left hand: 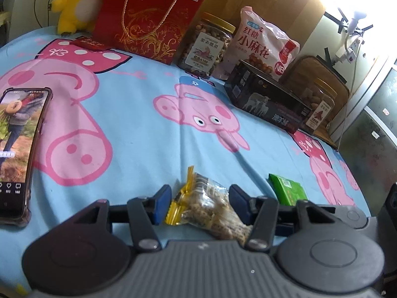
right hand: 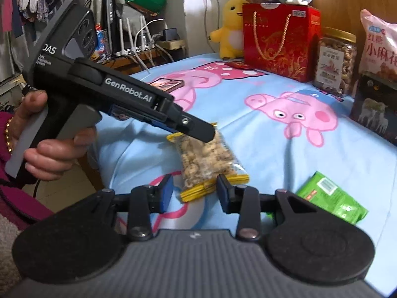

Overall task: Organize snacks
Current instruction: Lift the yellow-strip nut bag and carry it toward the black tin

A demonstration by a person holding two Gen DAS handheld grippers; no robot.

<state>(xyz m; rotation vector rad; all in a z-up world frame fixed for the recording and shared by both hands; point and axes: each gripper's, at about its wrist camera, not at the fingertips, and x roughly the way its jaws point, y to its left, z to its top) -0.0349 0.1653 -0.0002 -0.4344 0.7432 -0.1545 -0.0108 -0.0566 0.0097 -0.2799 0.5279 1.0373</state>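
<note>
A clear bag of nuts with yellow sealed ends (left hand: 211,206) (right hand: 211,159) lies on the blue cartoon-pig cloth (left hand: 139,114). My left gripper (left hand: 199,202) (right hand: 198,130) is open, its blue pads on either side of the bag's one end. My right gripper (right hand: 196,191) is open around the bag's other yellow end. A green snack packet (left hand: 287,190) (right hand: 331,195) lies to the right. At the back stand a nut jar (left hand: 207,46) (right hand: 333,60), a pink snack bag (left hand: 263,43) (right hand: 379,44), a black box (left hand: 266,98) (right hand: 374,109) and a second jar (left hand: 320,108).
A red gift bag (left hand: 148,17) (right hand: 280,42) and a yellow plush toy (left hand: 74,2) (right hand: 229,27) stand at the back. A phone (left hand: 18,149) (right hand: 166,84) lies on the left. The table edge drops off at the right, near a wooden chair (left hand: 320,74).
</note>
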